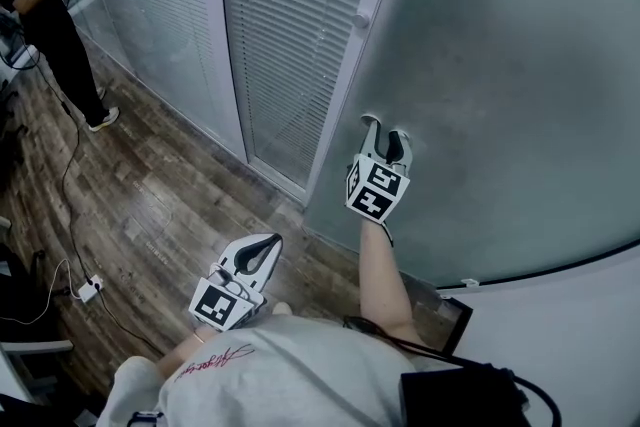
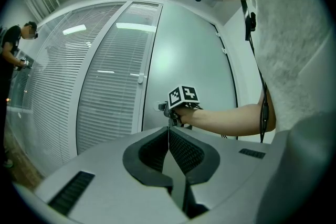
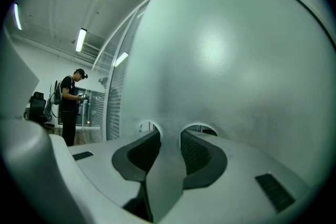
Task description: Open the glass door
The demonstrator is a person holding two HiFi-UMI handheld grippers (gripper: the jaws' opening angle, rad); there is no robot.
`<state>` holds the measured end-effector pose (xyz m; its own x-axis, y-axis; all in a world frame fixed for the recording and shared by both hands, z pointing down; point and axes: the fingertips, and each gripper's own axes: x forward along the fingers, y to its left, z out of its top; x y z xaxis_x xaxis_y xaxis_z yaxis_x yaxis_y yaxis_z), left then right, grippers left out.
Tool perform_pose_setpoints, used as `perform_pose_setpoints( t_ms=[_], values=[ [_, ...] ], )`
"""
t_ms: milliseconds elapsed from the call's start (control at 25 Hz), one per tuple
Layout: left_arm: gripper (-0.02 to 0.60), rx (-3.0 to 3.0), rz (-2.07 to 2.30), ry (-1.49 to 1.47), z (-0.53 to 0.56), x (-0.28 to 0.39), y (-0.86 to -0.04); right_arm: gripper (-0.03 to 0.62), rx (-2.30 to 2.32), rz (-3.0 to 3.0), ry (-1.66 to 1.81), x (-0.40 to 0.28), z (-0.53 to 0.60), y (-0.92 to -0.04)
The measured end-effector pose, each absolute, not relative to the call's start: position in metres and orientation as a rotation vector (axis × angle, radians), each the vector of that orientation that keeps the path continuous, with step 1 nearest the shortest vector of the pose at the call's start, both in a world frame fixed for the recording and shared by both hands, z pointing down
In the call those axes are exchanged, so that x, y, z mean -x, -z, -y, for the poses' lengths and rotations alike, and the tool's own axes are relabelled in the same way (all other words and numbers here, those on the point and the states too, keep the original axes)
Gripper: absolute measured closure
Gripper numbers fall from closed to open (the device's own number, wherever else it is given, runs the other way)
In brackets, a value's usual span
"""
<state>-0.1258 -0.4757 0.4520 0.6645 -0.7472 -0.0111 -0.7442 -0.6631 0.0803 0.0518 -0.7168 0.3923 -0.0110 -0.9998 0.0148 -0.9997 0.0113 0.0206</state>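
The frosted glass door (image 1: 500,65) fills the right of the head view, its edge beside a white frame post (image 1: 372,35). My right gripper (image 1: 386,127) points level at the door, and both fingertips rest on the frosted pane. In the right gripper view, this gripper (image 3: 169,134) is open; only the pane shows in the gap between its jaws. From the left gripper view it (image 2: 164,108) appears pressed to the door (image 2: 194,60). My left gripper (image 1: 268,243) hangs back at lower left, away from the door. It (image 2: 169,129) is shut and holds nothing.
Glass partitions with white blinds (image 1: 290,25) run off to the left of the door. A person in black (image 1: 45,5) stands far left holding grippers. A cable and power strip (image 1: 88,290) lie on the wooden floor (image 1: 170,195). A black bag (image 1: 470,395) hangs at my side.
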Motion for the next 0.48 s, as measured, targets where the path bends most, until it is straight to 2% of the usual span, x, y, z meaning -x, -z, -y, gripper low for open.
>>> perform_pose_setpoints(
  t_ms=[480],
  values=[
    [0.563, -2.795, 1.222, 0.102, 0.457, 0.119, -0.446, 0.465, -2.149, 2.265, 0.025, -0.039, 0.684, -0.384]
  ],
)
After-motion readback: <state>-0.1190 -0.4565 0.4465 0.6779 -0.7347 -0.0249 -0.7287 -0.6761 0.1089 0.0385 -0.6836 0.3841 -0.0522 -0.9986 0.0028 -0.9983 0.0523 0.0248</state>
